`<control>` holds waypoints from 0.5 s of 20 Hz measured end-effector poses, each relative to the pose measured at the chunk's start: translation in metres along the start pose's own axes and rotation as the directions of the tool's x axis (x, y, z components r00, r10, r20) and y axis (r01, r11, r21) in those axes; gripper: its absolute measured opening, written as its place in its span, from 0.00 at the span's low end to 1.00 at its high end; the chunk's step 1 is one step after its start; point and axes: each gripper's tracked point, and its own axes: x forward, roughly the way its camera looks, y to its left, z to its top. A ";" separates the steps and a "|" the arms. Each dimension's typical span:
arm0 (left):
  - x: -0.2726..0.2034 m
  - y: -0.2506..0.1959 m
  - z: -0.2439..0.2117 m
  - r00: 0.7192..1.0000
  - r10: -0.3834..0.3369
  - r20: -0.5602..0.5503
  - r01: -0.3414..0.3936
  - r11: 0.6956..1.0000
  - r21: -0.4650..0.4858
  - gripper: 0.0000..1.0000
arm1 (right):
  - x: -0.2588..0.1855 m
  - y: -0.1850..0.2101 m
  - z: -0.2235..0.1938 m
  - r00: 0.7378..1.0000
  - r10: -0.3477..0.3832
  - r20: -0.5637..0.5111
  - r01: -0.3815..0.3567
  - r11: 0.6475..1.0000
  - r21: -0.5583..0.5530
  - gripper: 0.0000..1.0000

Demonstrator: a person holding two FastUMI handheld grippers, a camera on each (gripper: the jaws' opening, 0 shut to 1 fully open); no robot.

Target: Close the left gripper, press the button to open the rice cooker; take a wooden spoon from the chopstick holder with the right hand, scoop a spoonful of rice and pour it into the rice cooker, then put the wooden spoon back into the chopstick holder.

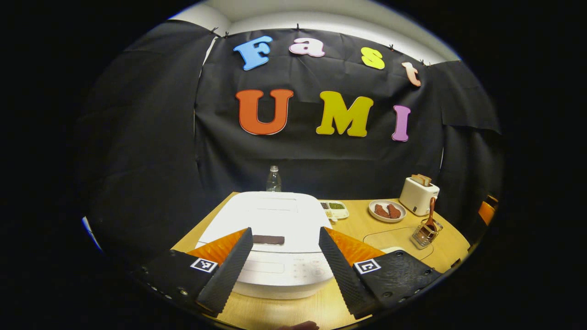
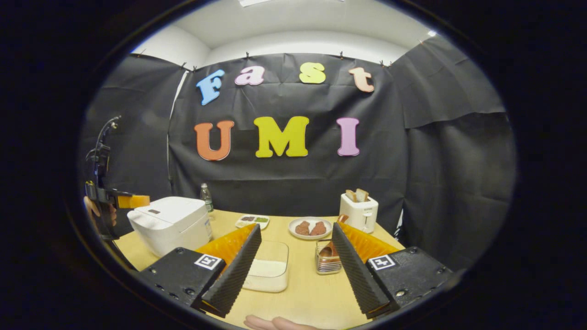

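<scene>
1. One rice cooker (image 1: 270, 243) stands on the worktop (image 1: 390, 238) with its lid down; in the left gripper view it sits directly ahead, and the dark button strip (image 1: 268, 239) on its front edge shows between the two fingers.
2. The left gripper (image 1: 284, 263) hangs just in front of the cooker with its jaws wide apart and nothing between them. In the right gripper view this same gripper (image 2: 130, 201) appears at the far left beside the cooker (image 2: 172, 224), held by a hand.
3. The right gripper (image 2: 296, 270) is over the near part of the worktop (image 2: 302, 298), jaws wide and holding nothing.
4. One wire chopstick holder (image 1: 425, 234) stands to the right of the cooker, with one wooden spoon (image 1: 431, 214) standing in it, handle up. In the right gripper view the holder (image 2: 326, 262) lies just ahead, partly behind the right finger.
5. One clear container of rice (image 2: 270, 266) sits between the right gripper's fingers in the right gripper view.
6. Farther back: one plate (image 2: 310, 228) with two brown pieces on it, one white toaster (image 2: 359, 212) with two slices of bread, one small divided tray (image 2: 252, 221), and one clear bottle (image 1: 274, 179) behind the cooker.
</scene>
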 end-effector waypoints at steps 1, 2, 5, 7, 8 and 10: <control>-0.009 -0.006 0.002 1.000 -0.009 0.008 0.009 1.000 0.005 0.93 | -0.004 -0.004 0.003 1.000 -0.010 0.006 0.010 1.000 -0.001 1.00; -0.017 -0.010 0.008 1.000 -0.008 0.024 0.008 1.000 0.012 0.93 | -0.010 -0.007 0.006 1.000 -0.012 0.011 0.012 1.000 0.006 1.00; -0.046 -0.025 0.024 0.997 -0.013 0.076 0.012 1.000 0.015 0.92 | -0.026 -0.019 0.016 0.999 -0.016 0.028 0.015 0.999 0.039 1.00; -0.066 -0.037 0.037 0.992 -0.031 0.120 0.031 1.000 0.006 0.93 | -0.035 -0.026 0.022 0.999 -0.016 0.044 0.015 0.999 0.040 1.00; -0.075 -0.043 0.042 0.989 -0.036 0.144 0.036 0.999 0.004 0.93 | -0.037 -0.031 0.025 0.998 -0.022 0.052 0.020 0.999 0.038 1.00; -0.091 -0.049 0.049 0.983 -0.026 0.180 0.025 1.000 0.009 0.93 | -0.041 -0.041 0.027 0.997 -0.041 0.068 0.039 0.999 0.036 0.99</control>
